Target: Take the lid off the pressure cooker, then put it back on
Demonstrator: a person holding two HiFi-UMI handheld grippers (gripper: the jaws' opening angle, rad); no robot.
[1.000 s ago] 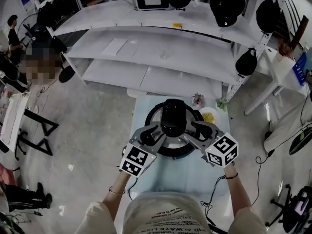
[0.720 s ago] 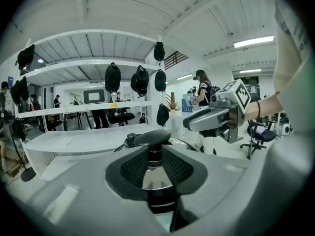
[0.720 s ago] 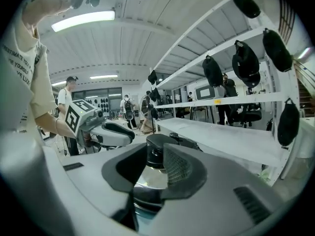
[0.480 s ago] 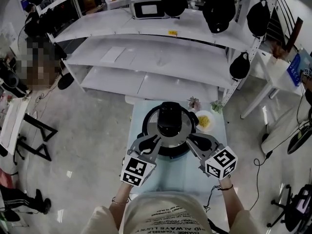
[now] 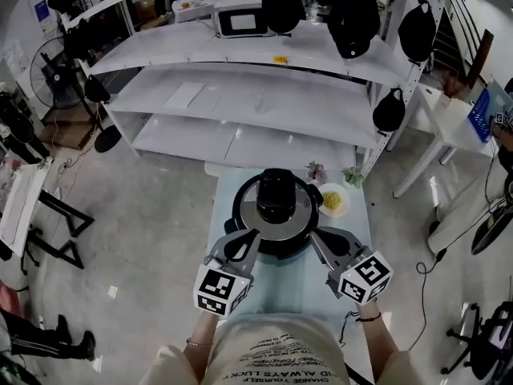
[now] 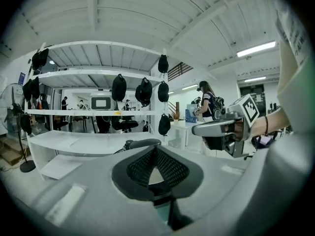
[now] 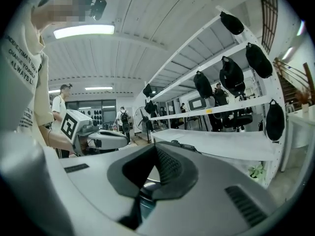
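Note:
The black pressure cooker [image 5: 276,215] stands on the pale blue table [image 5: 280,283], its lid with the black handle [image 5: 276,192] resting on top. My left gripper [image 5: 250,236] hovers just short of the cooker's near-left rim, apart from it. My right gripper [image 5: 315,234] hangs likewise at the near-right rim. Both have just been closing and now stand shut with nothing between the pads. In the left gripper view the left gripper [image 6: 155,154] has its mesh pads pressed together, and the lid handle [image 6: 142,143] peeks over them. The right gripper view shows the right gripper [image 7: 153,157] the same way.
A small plate of yellow food [image 5: 333,200] sits right of the cooker, with little plants [image 5: 314,169] behind it. White shelving [image 5: 240,95] with hanging black bags [image 5: 350,14] stands beyond the table. A fan [image 5: 60,58] is at the far left.
Both grippers have pulled back from the cooker's sides toward the person, and their jaws have closed. The lid stays on the cooker.

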